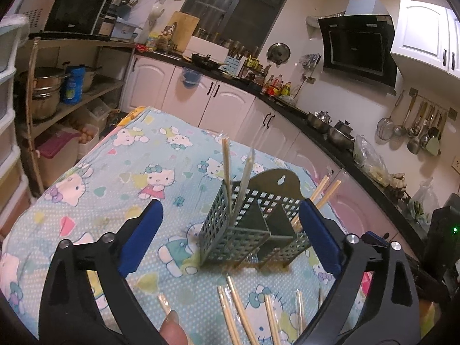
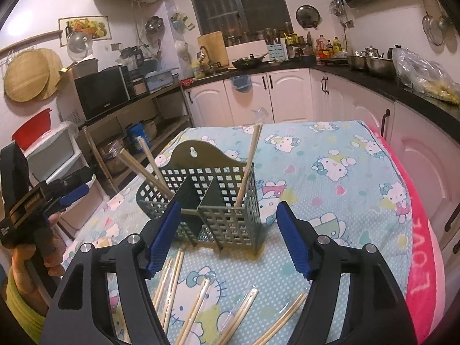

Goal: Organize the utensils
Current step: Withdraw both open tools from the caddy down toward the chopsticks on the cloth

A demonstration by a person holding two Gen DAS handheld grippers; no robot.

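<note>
Chopsticks (image 2: pixel 184 299): we see loose pairs before caddy (image 1: pixel 253 230).
Left gripper (image 1: pixel 230 238): wide, empty.
Right gripper (image 2: pixel 227 238): wide, empty; bare cloth (image 2: pixel 345 215) rightward.

Two wrist views, close, sharing caddy (image 1: pixel 253 224)

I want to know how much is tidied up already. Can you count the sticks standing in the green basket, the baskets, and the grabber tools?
Chopsticks standing in the basket: 4
Green basket: 1
Grabber tools: 2, the left gripper and the right gripper, both open
Total: 7
</note>
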